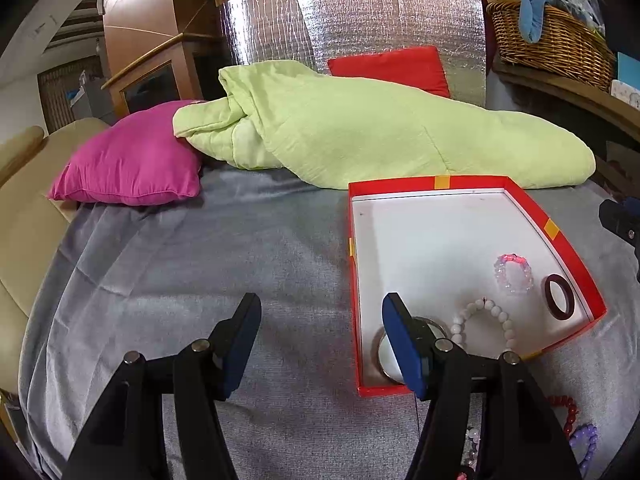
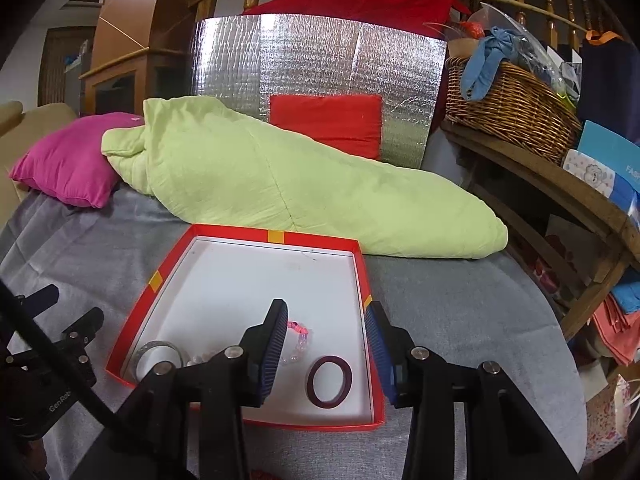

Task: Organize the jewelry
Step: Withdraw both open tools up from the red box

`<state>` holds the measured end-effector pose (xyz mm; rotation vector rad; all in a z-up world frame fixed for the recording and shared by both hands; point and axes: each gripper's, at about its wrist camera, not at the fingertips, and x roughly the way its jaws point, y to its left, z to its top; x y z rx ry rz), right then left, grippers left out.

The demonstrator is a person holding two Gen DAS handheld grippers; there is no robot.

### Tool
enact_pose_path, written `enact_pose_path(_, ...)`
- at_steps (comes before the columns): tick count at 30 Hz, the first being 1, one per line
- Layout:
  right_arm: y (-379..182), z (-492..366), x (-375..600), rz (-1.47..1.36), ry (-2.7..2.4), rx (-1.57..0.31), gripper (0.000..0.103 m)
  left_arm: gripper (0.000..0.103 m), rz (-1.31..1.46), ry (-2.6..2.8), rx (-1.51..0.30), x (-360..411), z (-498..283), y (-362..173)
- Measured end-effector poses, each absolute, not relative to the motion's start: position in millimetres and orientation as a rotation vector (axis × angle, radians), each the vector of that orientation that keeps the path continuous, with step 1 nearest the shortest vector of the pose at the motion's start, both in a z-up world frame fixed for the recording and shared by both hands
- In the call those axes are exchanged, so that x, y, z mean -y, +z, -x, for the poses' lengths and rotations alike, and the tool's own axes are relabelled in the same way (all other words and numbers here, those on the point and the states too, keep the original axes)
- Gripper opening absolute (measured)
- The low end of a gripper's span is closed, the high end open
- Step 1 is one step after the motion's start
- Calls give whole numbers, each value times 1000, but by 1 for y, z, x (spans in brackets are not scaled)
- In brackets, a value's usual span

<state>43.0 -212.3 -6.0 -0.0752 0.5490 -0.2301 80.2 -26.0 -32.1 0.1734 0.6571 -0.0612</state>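
Left wrist view: the round silver-rimmed bangle (image 1: 380, 354) in the red cardboard tray (image 1: 472, 182) is half covered by the left gripper's (image 1: 320, 348) blue-padded finger (image 1: 402, 350). At 5 o'clock, a red bead string (image 1: 568, 414) and a purple bead bracelet (image 1: 586, 440) run behind the arm and into the dark frame corner. The white bead bracelet (image 1: 484, 320) has its near arc behind the linkage.

Right wrist view: the clear pink bead bracelet (image 2: 300, 340) and pale beads (image 2: 198, 359) sit partly behind the right gripper's (image 2: 326, 356) finger.
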Motion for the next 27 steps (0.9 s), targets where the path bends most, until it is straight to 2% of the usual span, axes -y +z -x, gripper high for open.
enact_pose_path(27, 0, -36, 197, 102, -200, -512, 45, 64, -170, -27, -648, 12, -77, -29)
